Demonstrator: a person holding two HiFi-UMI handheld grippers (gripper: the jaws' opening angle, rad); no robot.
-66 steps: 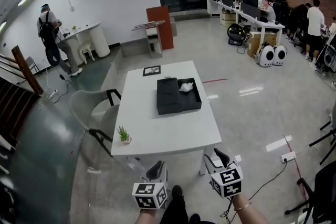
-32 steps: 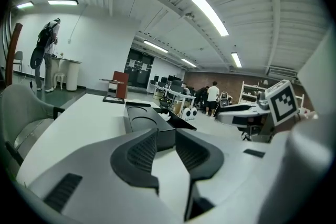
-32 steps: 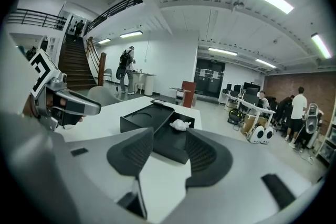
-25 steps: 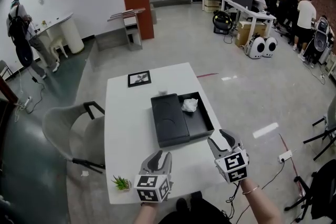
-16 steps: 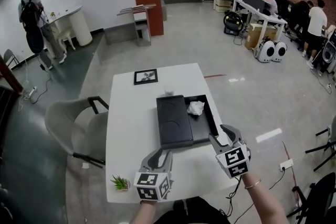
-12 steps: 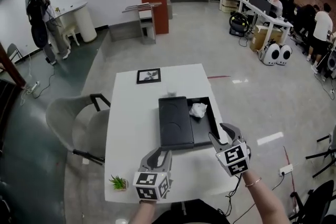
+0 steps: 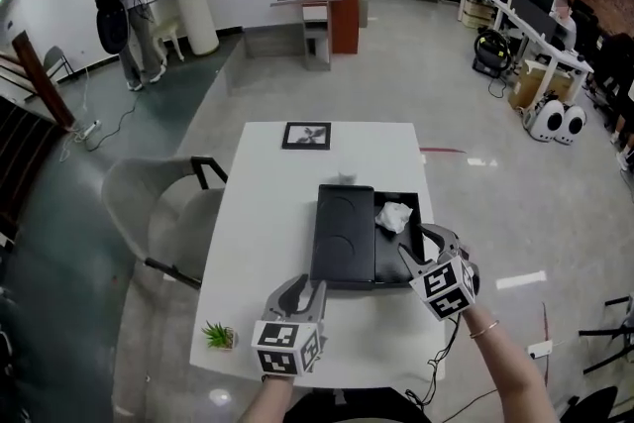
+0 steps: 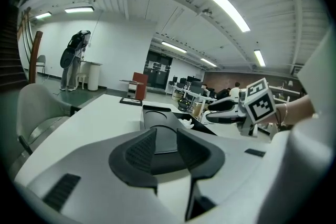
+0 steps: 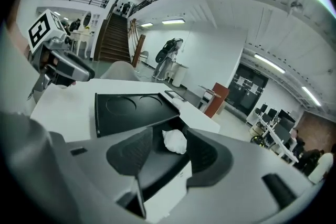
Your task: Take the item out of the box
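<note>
white worktop with an open black box, both claws held at its near side

the white worktop (image 7: 267,213) fills the middle, with a grey chair (image 7: 149,213) at its left edge. the black box (image 7: 386,255) lies on it, and a black lid (image 7: 343,233) with two round recesses covers the box's left part. the right claw (image 7: 424,246) hovers at the box's near right corner, its jaws opening, with nothing touching them. the left claw (image 7: 300,292) hangs over the near worktop, jaws apart and empty. a framed picture (image 7: 306,135) lies at the far edge. the item (image 7: 394,216), a crumpled white lump, sits in the box's uncovered right compartment towards its far end, and the right gripper view shows it (image 9: 175,141) beyond the jaws. a small plant (image 7: 218,335) stands at the near left corner.
</note>
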